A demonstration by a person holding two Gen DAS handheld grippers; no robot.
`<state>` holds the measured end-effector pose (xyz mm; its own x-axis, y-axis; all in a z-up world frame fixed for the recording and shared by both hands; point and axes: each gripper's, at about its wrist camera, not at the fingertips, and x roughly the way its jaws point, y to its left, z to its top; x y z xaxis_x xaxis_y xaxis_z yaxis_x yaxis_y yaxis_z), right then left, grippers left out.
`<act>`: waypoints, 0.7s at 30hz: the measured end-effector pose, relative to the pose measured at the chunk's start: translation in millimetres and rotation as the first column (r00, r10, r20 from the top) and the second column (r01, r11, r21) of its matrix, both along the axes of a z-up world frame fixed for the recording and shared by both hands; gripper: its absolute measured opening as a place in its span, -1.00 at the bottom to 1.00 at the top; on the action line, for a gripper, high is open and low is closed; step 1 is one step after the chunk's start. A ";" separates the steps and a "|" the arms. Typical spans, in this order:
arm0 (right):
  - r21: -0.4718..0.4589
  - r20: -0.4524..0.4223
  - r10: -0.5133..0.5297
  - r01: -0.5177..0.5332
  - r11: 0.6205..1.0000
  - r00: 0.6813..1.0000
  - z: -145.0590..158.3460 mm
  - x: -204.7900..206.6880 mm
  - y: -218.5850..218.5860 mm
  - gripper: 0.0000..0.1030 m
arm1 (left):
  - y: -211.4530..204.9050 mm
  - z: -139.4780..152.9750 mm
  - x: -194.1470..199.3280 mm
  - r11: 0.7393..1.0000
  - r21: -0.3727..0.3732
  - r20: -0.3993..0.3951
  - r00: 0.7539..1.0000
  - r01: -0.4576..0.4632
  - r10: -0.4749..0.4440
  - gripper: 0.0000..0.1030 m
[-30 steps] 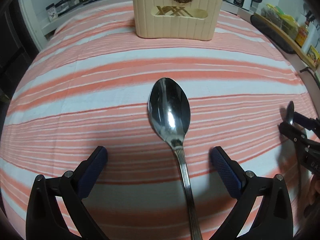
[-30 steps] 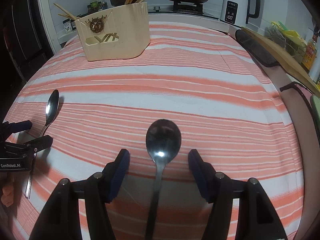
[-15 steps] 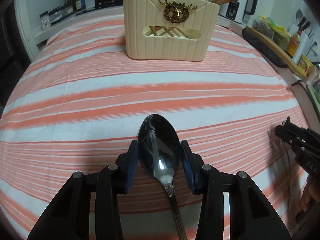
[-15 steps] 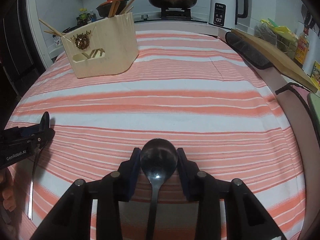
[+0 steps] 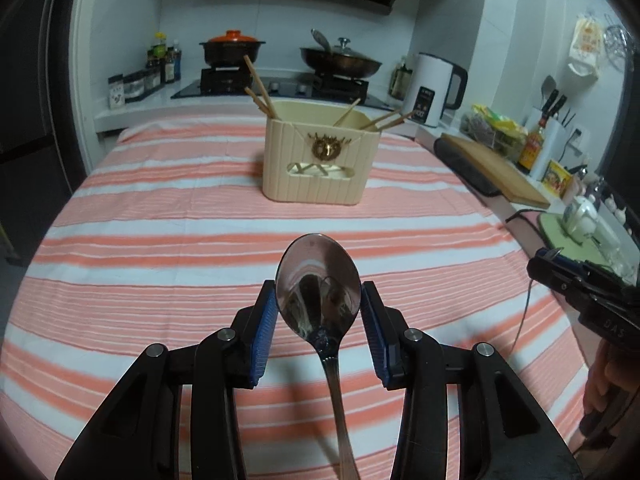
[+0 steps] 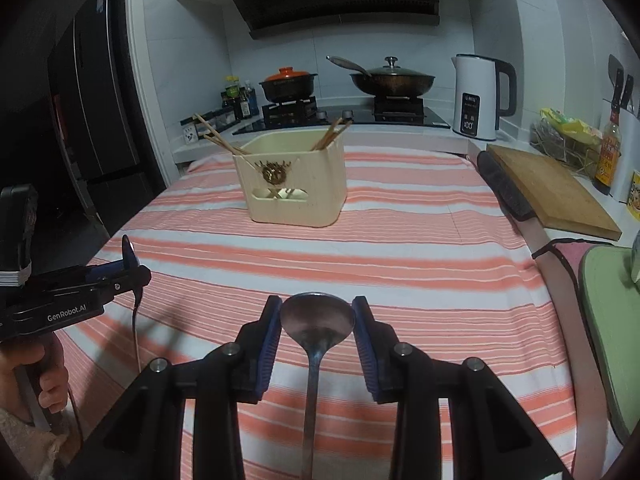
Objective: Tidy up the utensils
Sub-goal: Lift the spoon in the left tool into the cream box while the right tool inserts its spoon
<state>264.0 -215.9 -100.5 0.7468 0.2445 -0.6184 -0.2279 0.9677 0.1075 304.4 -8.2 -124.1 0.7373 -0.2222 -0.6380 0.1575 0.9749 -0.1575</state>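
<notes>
A steel spoon (image 5: 318, 292) was gripped by its bowl between the blue pads of the left gripper (image 5: 319, 312), low in the centre of the left wrist view; its handle ran down toward the bottom edge, and the jaws had just been closing, the bowl between them. A second, darker spoon (image 6: 317, 318) was clamped in the same manner by the right gripper (image 6: 317, 330), low in the centre of the right wrist view; those jaws too had just been closing on the bowl. Both spoons were held clear of the striped cloth (image 5: 160, 240), pink and white, by which the table was covered. A cream utensil holder (image 5: 320, 160) was stood on the cloth in the upper middle of the left view, well apart from the spoons; wooden chopsticks (image 5: 260, 88) were seen leaning out of its top. Behind it, across the top of the frame, a stove was occupied by a pot with an orange lid (image 5: 232, 46) and a lidded wok (image 5: 340, 60); a white kettle (image 5: 434, 88) was set at the upper right, and a wooden cutting board (image 5: 496, 170) along the right side.
</notes>
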 end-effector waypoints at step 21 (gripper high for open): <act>0.031 0.109 0.065 -0.069 0.997 0.992 62.0 -23.1 11.9 -0.31 | 13.4 46.3 -24.8 0.997 -0.072 0.078 0.997 0.032 -0.026 -0.19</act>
